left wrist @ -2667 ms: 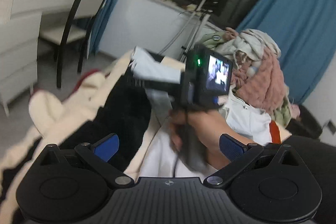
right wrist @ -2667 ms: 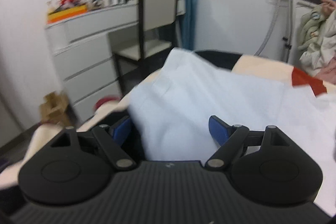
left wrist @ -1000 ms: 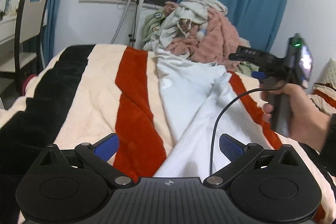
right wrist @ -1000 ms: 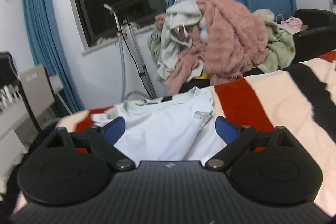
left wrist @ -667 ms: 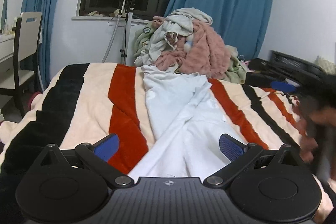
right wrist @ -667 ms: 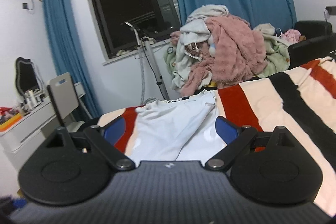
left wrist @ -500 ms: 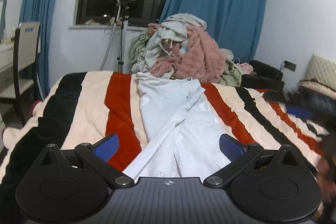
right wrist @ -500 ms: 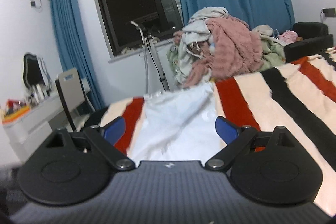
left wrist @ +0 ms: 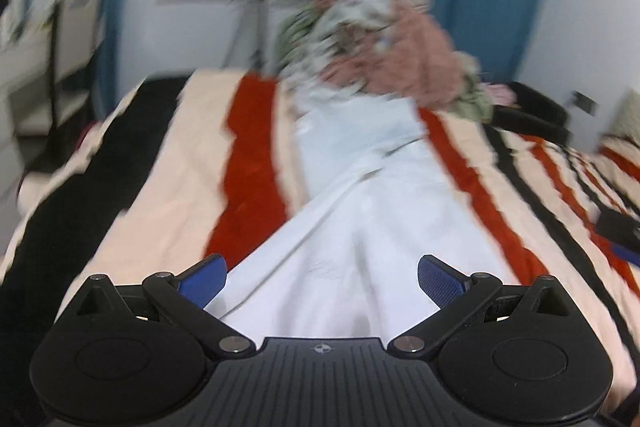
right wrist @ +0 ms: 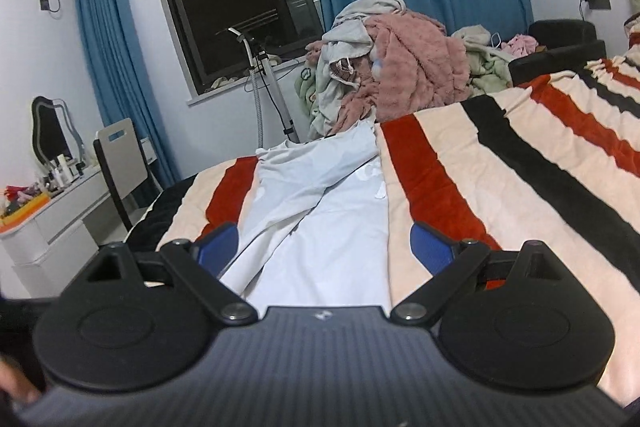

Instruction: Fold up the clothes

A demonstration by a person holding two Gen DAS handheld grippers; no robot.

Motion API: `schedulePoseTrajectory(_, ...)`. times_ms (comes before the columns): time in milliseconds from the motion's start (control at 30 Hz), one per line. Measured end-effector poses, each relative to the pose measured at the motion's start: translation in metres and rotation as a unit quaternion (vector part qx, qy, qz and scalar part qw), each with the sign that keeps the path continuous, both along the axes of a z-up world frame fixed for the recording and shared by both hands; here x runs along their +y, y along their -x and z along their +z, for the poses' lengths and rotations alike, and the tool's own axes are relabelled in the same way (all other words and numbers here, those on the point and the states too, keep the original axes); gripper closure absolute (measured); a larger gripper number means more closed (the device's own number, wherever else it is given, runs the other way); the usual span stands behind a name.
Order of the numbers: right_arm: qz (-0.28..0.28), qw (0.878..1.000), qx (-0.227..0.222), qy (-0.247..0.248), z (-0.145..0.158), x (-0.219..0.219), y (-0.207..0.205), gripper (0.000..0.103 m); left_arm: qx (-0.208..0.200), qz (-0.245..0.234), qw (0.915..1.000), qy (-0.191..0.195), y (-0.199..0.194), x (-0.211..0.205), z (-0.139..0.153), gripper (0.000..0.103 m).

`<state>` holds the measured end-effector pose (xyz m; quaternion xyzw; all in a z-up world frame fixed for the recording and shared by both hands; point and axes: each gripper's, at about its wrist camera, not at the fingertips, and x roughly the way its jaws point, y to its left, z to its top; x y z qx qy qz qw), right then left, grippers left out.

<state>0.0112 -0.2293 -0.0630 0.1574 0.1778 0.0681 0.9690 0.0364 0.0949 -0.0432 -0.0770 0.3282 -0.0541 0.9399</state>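
Observation:
A pale blue-white garment (left wrist: 360, 195) lies lengthwise on the striped blanket (left wrist: 168, 179), one side folded in across it. It also shows in the right wrist view (right wrist: 328, 219). My left gripper (left wrist: 322, 277) is open and empty, just above the garment's near end. My right gripper (right wrist: 324, 247) is open and empty, also over the near end, with the striped blanket (right wrist: 500, 179) to its right. The tip of the right gripper (left wrist: 618, 233) shows at the right edge of the left wrist view, which is blurred.
A heap of unfolded clothes (right wrist: 400, 75) with a pink fleece lies at the bed's far end. A garment steamer pole (right wrist: 264, 87) stands by the dark window. A chair (right wrist: 120, 163) and a white dresser (right wrist: 52, 223) stand left of the bed.
Both grippers have swung round from the room's left side and now face along the bed. The garment has been let go and lies spread. Both grippers have dropped closer to its near end.

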Motion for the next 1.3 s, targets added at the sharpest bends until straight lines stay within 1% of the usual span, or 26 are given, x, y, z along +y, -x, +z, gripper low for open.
schedulePoseTrajectory(133,-0.004,1.000,0.015,-0.018,-0.005,-0.009,0.000,0.009,0.069,0.025,0.9970,0.026,-0.021,0.038,-0.003,0.000)
schedulePoseTrajectory(267,-0.008,0.999,0.030,-0.039,-0.009,-0.016,-0.002,0.009,0.130,0.054,0.9890,0.044,-0.030,0.080,-0.013,0.002)
schedulePoseTrajectory(400,-0.012,0.997,0.045,-0.063,-0.014,-0.021,-0.006,0.009,0.182,0.093,0.9771,0.061,-0.031,0.112,-0.033,0.011)
schedulePoseTrajectory(467,-0.014,0.996,0.052,-0.075,-0.016,-0.024,-0.007,0.009,0.200,0.106,0.9723,0.058,-0.032,0.116,-0.043,0.018)
schedulePoseTrajectory(500,-0.015,0.996,0.052,-0.075,-0.017,-0.024,-0.007,0.009,0.204,0.106,0.9719,0.052,-0.031,0.116,-0.045,0.023)
schedulePoseTrajectory(567,-0.018,0.996,0.053,-0.074,-0.018,-0.026,-0.006,0.009,0.191,0.091,0.9769,0.026,-0.027,0.105,-0.041,0.025)
schedulePoseTrajectory(633,-0.024,0.995,0.055,-0.077,-0.018,-0.028,-0.005,0.009,0.179,0.076,0.9809,0.000,-0.022,0.095,-0.038,0.032)
schedulePoseTrajectory(667,-0.027,0.995,0.055,-0.080,-0.018,-0.030,-0.004,0.009,0.173,0.068,0.9826,-0.012,-0.020,0.090,-0.036,0.034)
schedulePoseTrajectory(733,-0.030,0.994,0.056,-0.085,-0.017,-0.032,-0.004,0.009,0.160,0.053,0.9850,-0.038,-0.015,0.079,-0.032,0.042)
schedulePoseTrajectory(767,-0.032,0.994,0.056,-0.087,-0.017,-0.033,-0.004,0.009,0.153,0.045,0.9858,-0.051,-0.013,0.074,-0.030,0.044)
schedulePoseTrajectory(800,-0.032,0.994,0.057,-0.087,-0.017,-0.033,-0.003,0.009,0.153,0.037,0.9853,-0.067,-0.012,0.067,-0.031,0.046)
schedulePoseTrajectory(833,-0.032,0.994,0.057,-0.087,-0.017,-0.033,-0.003,0.009,0.161,0.031,0.9826,-0.088,-0.014,0.059,-0.035,0.052)
schedulePoseTrajectory(867,-0.032,0.994,0.058,-0.086,-0.017,-0.033,-0.003,0.009,0.169,0.024,0.9793,-0.109,-0.016,0.050,-0.039,0.054)
schedulePoseTrajectory(900,-0.032,0.994,0.058,-0.086,-0.017,-0.034,-0.002,0.009,0.177,0.018,0.9755,-0.130,-0.017,0.042,-0.043,0.060)
schedulePoseTrajectory(933,-0.032,0.994,0.059,-0.086,-0.017,-0.034,-0.002,0.009,0.178,0.009,0.9741,-0.139,-0.016,0.035,-0.043,0.072)
schedulePoseTrajectory(967,-0.033,0.994,0.060,-0.084,-0.016,-0.035,-0.001,0.009,0.171,-0.001,0.9768,-0.129,-0.010,0.029,-0.038,0.078)
schedulePoseTrajectory(1033,-0.034,0.994,0.062,-0.081,-0.015,-0.038,0.000,0.009,0.156,-0.022,0.9813,-0.111,0.002,0.018,-0.028,0.098)
schedulePoseTrajectory(1167,-0.040,0.994,0.061,-0.075,-0.011,-0.045,0.006,0.009,0.125,-0.064,0.9874,-0.073,0.025,-0.004,-0.009,0.099)
schedulePoseTrajectory(1300,-0.035,0.993,0.062,-0.089,-0.010,-0.055,0.011,0.009,0.094,-0.105,0.9894,-0.035,0.049,-0.025,0.011,0.099)
